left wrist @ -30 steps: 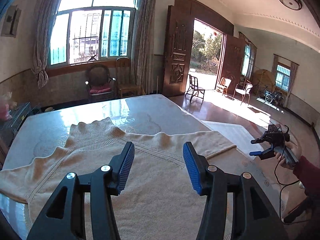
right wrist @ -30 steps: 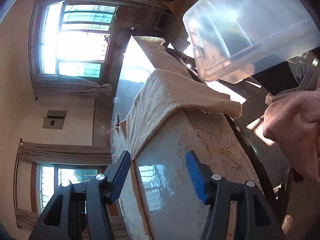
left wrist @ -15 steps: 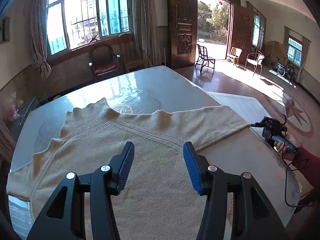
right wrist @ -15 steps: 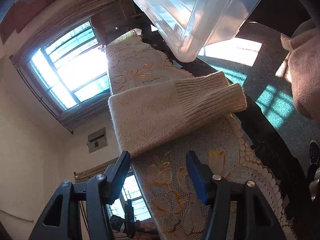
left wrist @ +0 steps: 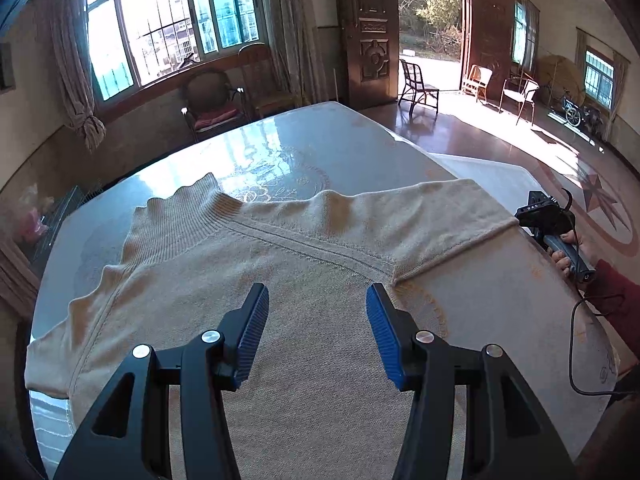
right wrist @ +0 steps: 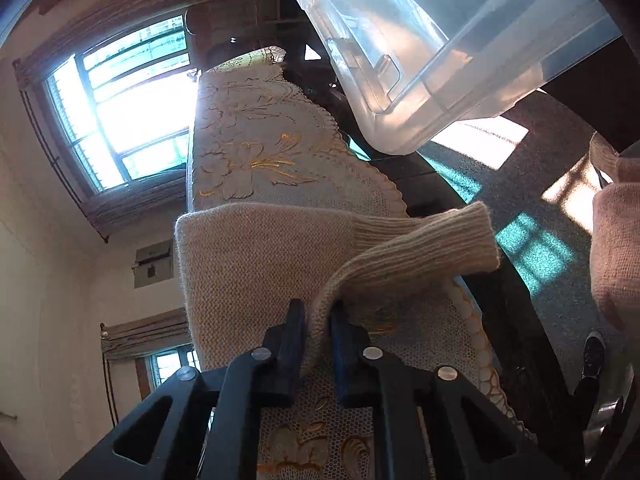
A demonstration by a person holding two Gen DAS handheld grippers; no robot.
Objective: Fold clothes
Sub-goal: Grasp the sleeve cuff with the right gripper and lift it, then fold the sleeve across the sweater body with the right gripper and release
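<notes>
Beige sweater (left wrist: pixel 304 288) lies flat on table (left wrist: pixel 500 304), collar toward far side, one sleeve (right wrist: pixel 280 256) draped over table edge. My left hand-held gripper (left wrist: pixel 316 320) hovers above sweater body, jaws spread wide, holding nothing. My right hand-held gripper (right wrist: pixel 318 344) clamps lower edge of hanging sleeve, jaws nearly closed on knit fold, ribbed cuff (right wrist: pixel 440 244) sticking out to right. Clear plastic bin (right wrist: pixel 440 40) beyond table edge.
</notes>
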